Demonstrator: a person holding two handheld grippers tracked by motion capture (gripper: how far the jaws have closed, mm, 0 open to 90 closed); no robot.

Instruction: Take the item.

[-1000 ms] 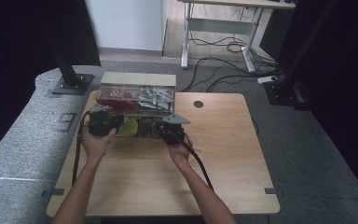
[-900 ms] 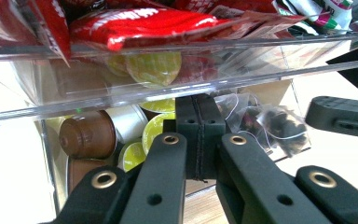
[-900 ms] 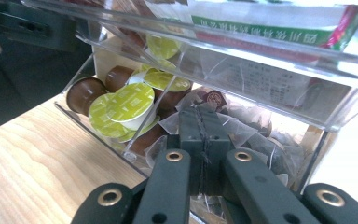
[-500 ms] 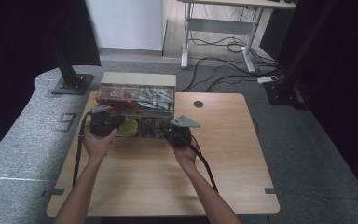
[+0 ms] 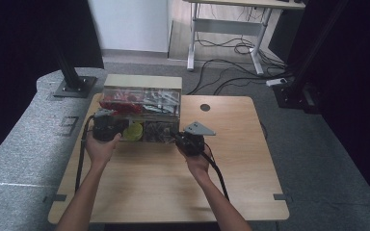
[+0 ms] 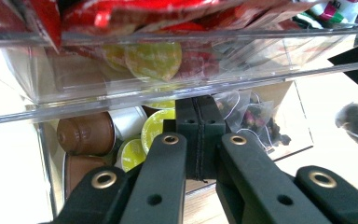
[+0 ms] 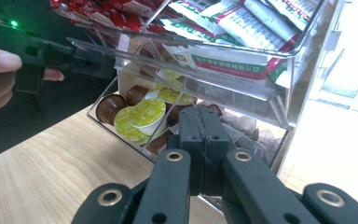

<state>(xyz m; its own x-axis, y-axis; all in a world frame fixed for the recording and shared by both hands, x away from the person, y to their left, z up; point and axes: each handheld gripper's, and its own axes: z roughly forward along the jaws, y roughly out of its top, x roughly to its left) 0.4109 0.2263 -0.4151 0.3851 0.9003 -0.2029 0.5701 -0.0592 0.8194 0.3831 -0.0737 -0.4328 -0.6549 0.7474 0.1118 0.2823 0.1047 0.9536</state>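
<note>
Clear acrylic organiser (image 5: 142, 113) stands on the wooden worktop (image 5: 173, 187) at twelve o'clock from both hands. Upper tier carries red sachets (image 5: 120, 101); lower tier carries green-lidded capsules (image 7: 144, 114) and tea bags (image 6: 256, 123). Left gripper (image 6: 199, 109), jaws pressed together and holding nothing, points at the lower tier. Right gripper (image 7: 200, 122), likewise pressed together and holding nothing, faces the lower tier's front.

A light wooden worktop (image 5: 231, 159) with rounded corners carries one thing: a clear plastic organizer (image 5: 142, 115) standing at its 11 o'clock edge. A dark round hole (image 5: 204, 107) sits in the board toward 12 o'clock, just right of the organizer. The grain runs side to side.
</note>
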